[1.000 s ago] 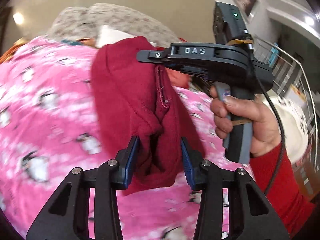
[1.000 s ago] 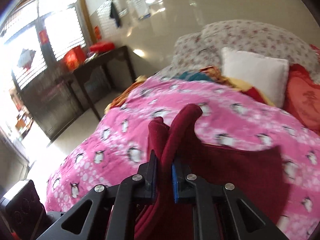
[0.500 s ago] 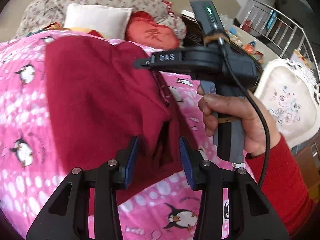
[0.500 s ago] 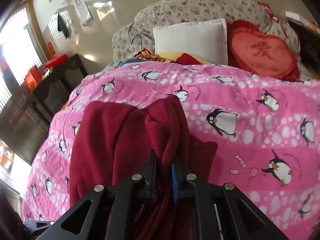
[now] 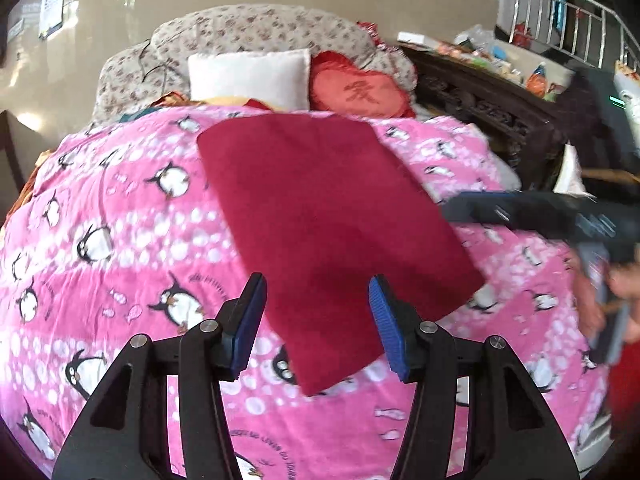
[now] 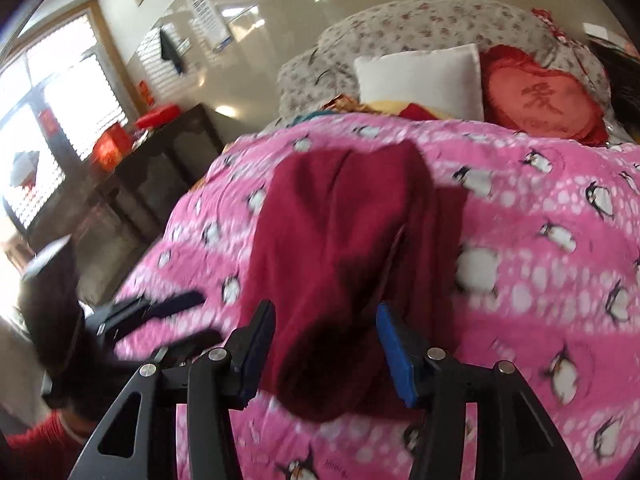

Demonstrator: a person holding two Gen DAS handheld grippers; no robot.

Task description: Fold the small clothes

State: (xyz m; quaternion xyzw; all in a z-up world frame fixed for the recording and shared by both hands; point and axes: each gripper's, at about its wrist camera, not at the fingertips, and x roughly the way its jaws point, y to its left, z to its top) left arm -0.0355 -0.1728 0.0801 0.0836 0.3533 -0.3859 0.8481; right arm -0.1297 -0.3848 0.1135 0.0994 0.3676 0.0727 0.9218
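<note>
My dark red fleece garment (image 5: 320,216) lies folded into a flat, roughly rectangular slab on the pink penguin-print quilt (image 5: 120,248), near its middle, long side toward the pillows.

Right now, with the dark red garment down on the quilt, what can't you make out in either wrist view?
- Dark red garment, left wrist view: it reads as one flat panel; layers and folds are hidden.
- Same garment, right wrist view: motion blur smears its edges.
- Right gripper, left wrist view: blurred and partly cut off.
- Garment type: no telling features visible.

Right tool (image 5: 532,216) motion-blurred, holding hand (image 5: 616,292) smeared at frame edge, garment (image 6: 348,280) folds blurred
</note>
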